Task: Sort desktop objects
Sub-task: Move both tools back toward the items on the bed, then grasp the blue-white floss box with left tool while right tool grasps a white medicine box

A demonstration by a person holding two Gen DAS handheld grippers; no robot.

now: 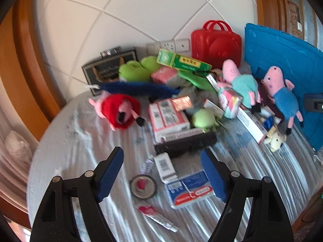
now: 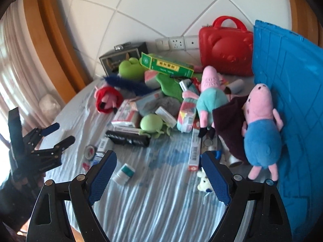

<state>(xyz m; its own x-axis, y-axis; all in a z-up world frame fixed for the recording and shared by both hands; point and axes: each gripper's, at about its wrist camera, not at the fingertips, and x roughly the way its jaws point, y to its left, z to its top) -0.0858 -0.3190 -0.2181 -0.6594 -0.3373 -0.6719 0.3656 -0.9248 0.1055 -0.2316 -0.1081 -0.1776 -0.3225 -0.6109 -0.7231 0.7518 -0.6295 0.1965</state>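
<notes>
Both tools are wide open and hold nothing. The left gripper (image 1: 162,173) hangs over a blue and white paper box (image 1: 189,189) and a round clear tape roll (image 1: 143,186). The right gripper (image 2: 159,174) hangs over the striped blue cloth (image 2: 161,201). A small white bottle with a teal band (image 2: 124,173) lies near its left pad, at about 9 o'clock. The toy pile sits at 12 o'clock. A soft pig toy in a blue shirt (image 2: 261,135) leans on the big blue plastic crate (image 2: 292,80) at 2 o'clock.
</notes>
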